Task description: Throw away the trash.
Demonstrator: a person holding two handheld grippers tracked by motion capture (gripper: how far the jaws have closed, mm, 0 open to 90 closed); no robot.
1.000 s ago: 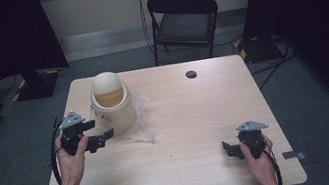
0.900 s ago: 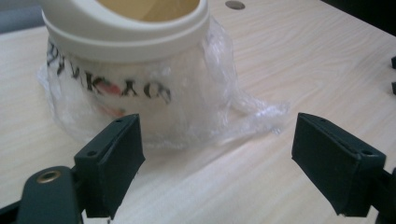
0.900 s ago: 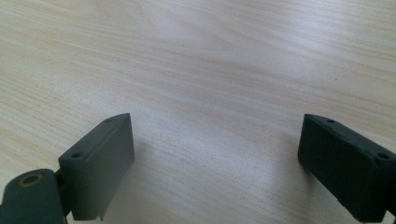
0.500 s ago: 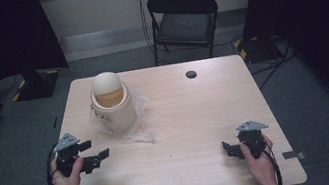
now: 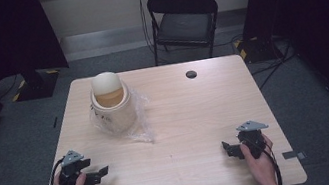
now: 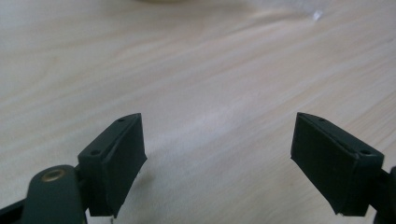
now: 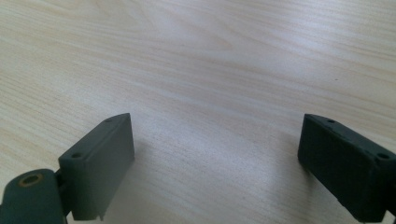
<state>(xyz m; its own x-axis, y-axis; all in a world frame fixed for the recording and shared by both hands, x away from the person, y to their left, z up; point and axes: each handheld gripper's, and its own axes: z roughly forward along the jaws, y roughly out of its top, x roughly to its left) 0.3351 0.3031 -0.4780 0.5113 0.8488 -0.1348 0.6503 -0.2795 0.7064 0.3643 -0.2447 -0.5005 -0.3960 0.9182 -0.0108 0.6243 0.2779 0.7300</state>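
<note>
**Both grippers parked, pot untouched**

High view: I see the cream pot (image 5: 113, 110), domed lid on, standing on crinkled clear plastic wrap (image 5: 139, 122) at the counter's (image 5: 197, 117) far left. Probably ceramic: heavy, slick, fragile. I'd take it by the body, not the lid.

Left gripper view: left gripper (image 6: 217, 163) spread, nothing between the jaws.

Right gripper view: right gripper (image 7: 215, 163) spread, likewise.

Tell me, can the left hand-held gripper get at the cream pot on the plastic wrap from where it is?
Probably yes: the left hand-held gripper is open and only bare table separates it from the cream pot.
</note>
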